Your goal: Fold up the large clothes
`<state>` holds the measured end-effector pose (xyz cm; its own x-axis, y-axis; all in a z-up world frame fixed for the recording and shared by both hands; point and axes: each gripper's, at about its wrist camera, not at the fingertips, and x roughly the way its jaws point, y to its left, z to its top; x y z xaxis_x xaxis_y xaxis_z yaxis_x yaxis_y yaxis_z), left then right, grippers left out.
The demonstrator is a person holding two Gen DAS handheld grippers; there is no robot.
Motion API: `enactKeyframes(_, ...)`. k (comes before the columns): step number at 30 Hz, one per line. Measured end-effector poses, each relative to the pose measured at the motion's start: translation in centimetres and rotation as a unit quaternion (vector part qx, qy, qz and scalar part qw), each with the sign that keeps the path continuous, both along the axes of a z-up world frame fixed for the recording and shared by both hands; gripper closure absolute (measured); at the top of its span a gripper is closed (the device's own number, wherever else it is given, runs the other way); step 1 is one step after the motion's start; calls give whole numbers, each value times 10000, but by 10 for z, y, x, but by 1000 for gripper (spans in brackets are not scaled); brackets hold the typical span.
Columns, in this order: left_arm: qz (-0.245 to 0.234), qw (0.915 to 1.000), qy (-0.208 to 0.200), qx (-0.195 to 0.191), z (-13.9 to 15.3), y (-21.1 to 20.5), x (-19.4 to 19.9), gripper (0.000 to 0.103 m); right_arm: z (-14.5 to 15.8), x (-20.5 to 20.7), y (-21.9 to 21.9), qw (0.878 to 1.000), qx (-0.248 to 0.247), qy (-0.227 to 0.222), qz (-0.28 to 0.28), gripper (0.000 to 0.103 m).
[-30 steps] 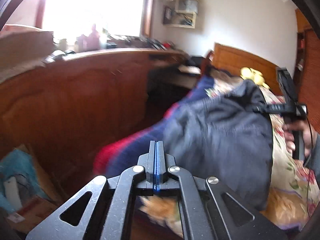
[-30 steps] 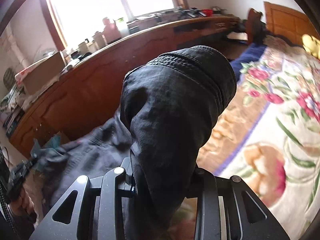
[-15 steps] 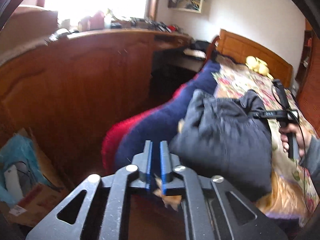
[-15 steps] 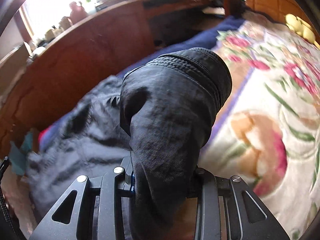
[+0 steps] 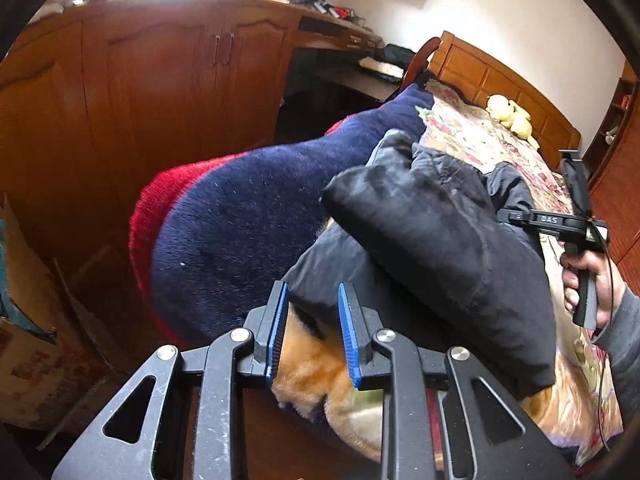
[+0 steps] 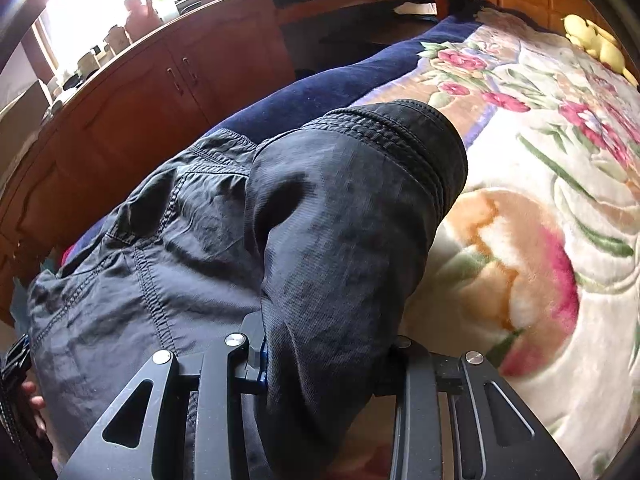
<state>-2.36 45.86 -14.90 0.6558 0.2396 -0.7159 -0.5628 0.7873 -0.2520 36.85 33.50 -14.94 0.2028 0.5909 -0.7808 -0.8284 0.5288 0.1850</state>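
Dark trousers [image 6: 168, 240] lie in a bunched heap on a flowered bedspread [image 6: 540, 168], near the bed's edge beside a wooden cabinet [image 5: 160, 92]. One end, with rows of stitching, probably the waistband, stands lifted in the right gripper [image 6: 324, 364], whose jaws are clamped on the cloth, likely to carry that end over for a fold. The left gripper [image 5: 314, 328] hangs just in front of the heap with its blue-lined jaws parted and nothing between them; orange fleece shows through the gap. The left view alone shows a navy and red blanket [image 5: 240, 216] hanging off the bed's side, and the hand [image 5: 592, 284] holding the right gripper's handle. The right view alone shows the trouser seams up close and a yellow plush toy [image 6: 596, 44] by the headboard.
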Motion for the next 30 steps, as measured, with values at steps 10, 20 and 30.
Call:
enactKeyframes(10,254,9992,38,-320,-23,11,11,76,14,-15,-1,10000,14,-19,44,68)
enactKeyframes(20,123,9987,-492,-33,0,6,0,97,29,-23,-6,9991,402,-83,99,70)
enactKeyframes(30,799,9924,-595,721,54,54,-24,97,78,-73,38,9924,970,-260,705,70)
